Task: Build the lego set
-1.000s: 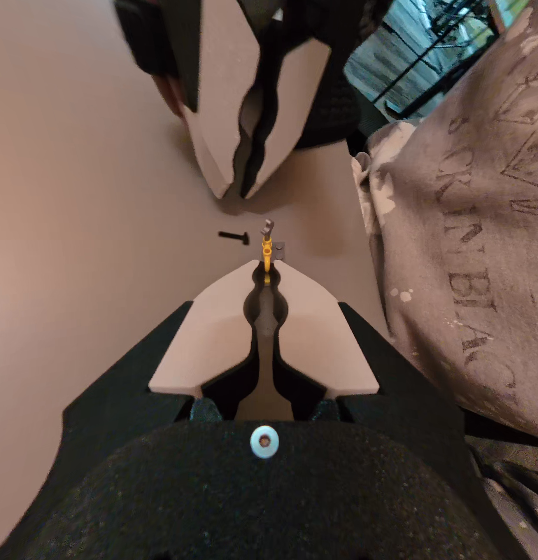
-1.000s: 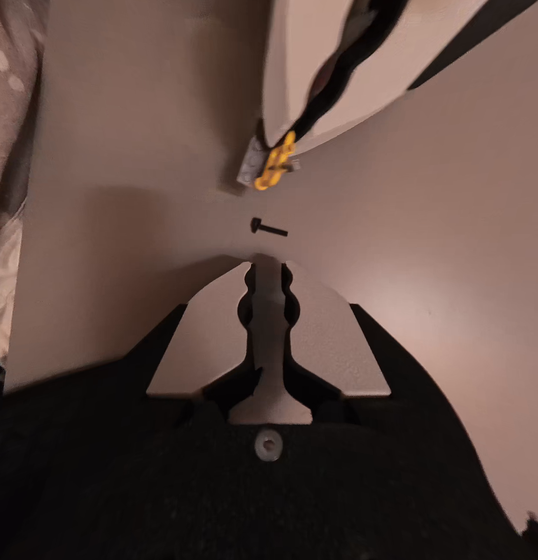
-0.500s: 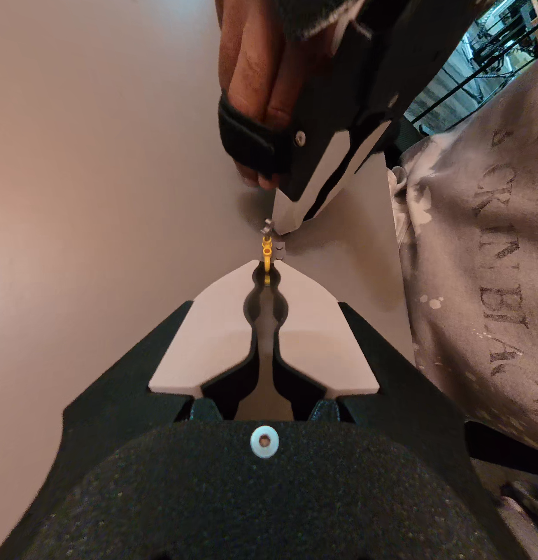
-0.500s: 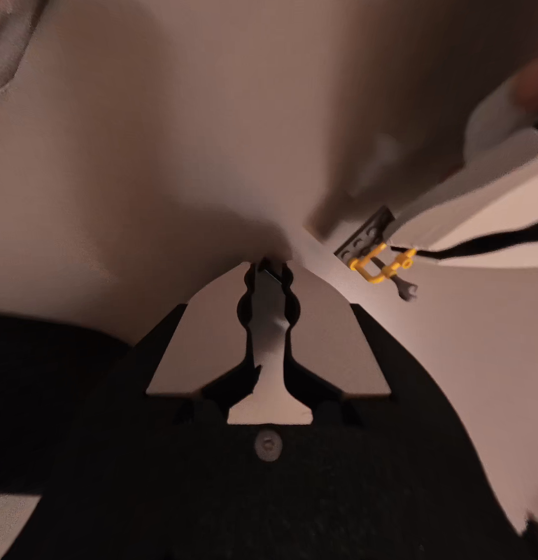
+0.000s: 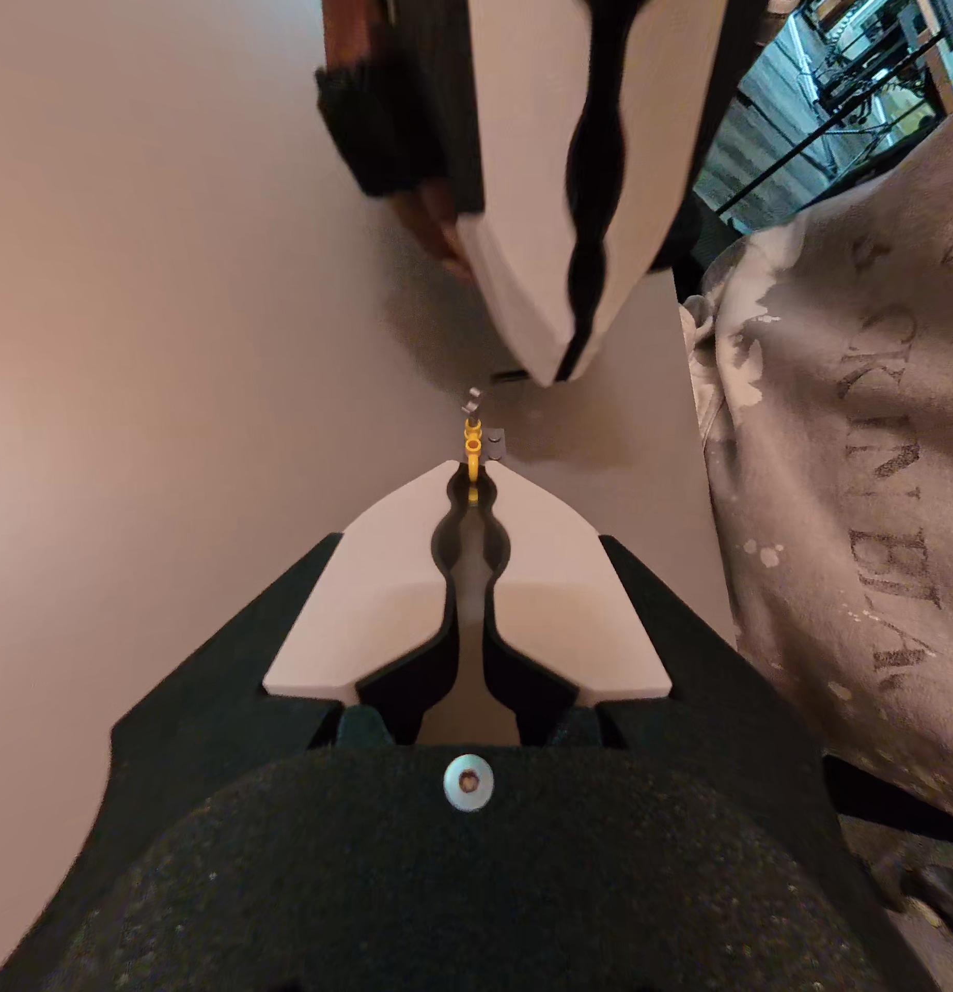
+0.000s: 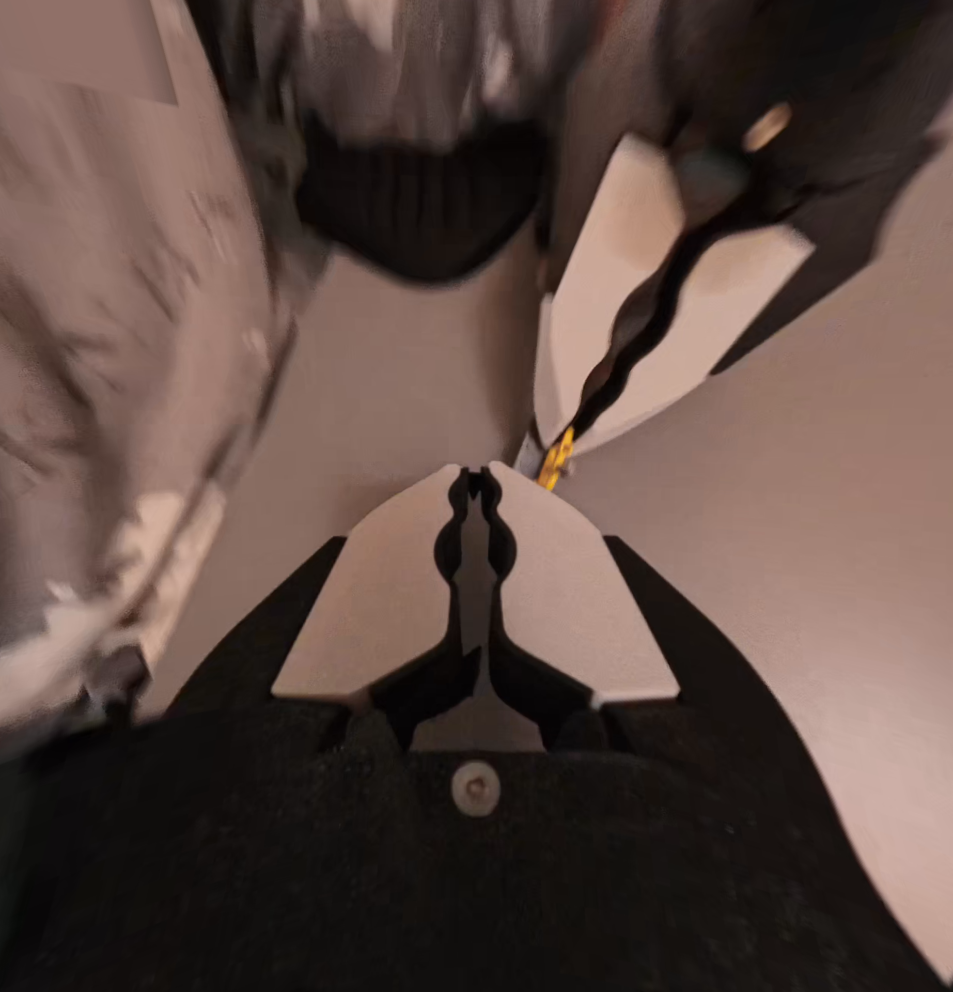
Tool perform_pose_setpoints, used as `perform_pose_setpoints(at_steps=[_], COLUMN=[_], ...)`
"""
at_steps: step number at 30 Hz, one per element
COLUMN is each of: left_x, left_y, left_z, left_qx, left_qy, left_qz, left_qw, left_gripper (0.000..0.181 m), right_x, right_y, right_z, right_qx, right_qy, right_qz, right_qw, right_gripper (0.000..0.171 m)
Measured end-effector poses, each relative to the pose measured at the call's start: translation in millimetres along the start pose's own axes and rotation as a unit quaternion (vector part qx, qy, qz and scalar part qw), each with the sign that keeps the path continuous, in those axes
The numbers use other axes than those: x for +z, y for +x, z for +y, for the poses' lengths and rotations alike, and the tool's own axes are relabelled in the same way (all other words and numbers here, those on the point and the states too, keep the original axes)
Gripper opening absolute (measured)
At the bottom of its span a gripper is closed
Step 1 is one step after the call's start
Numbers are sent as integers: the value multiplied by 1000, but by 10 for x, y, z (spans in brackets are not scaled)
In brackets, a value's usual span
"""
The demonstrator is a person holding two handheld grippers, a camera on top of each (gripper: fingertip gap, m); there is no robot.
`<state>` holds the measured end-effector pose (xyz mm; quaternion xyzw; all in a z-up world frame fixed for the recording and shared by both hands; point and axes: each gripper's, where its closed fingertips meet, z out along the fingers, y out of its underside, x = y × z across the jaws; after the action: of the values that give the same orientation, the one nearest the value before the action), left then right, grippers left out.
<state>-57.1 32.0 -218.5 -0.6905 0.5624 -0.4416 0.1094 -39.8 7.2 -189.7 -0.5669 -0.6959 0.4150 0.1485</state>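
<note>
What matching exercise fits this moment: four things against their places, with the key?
Things:
1. yellow piece
2. grey wrench-shaped piece
3. black pin
4. printed grey garment

Places:
A. at the tips of the right tool
B. along the right edge of the left wrist view
C. clamped in the tips of the left tool
D. on the far end of the yellow piece, away from the left tool

Pairs: 1-C, 2-D, 3-A, 4-B
</note>
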Motion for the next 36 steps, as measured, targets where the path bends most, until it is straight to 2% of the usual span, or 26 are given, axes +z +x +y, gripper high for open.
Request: perform_pose_setpoints(at_steps=[3,6,9,12,14,18,23,29,36], left_x=[35,44,46,42,48,85,155,209,245], left_y=[-22,-47,-26,40,153,440,643,687,638], left_z=[-73,-204,-348,-446,-480,-471,-393,-256,-186], left_qx=[5,29,64,121,166,243,273,278,275], left_qy=[12,30,52,59,64,68,53,29,21], left_qz=[-15,-56,-90,-116,-105,-51,2,28,31], left_qw=[1000,998,993,984,978,966,961,960,961], left_gripper=[3,3,3,3,3,3,3,3,3], right_x=[-259,-439,-584,-694,-693,-567,-359,-221,-193], right_y=[0,48,154,178,69,-192,-486,-509,-508], right_z=[-322,-471,-518,-518,-515,-460,-433,-382,-342], right_qx=[96,176,267,355,377,349,332,353,357], right_qy=[149,263,360,411,397,322,240,197,187], right_qz=[5,15,11,-74,-157,-251,-344,-366,-366], right_qw=[984,949,894,836,822,844,845,838,839], right_gripper=[4,4,4,4,4,4,4,4,4])
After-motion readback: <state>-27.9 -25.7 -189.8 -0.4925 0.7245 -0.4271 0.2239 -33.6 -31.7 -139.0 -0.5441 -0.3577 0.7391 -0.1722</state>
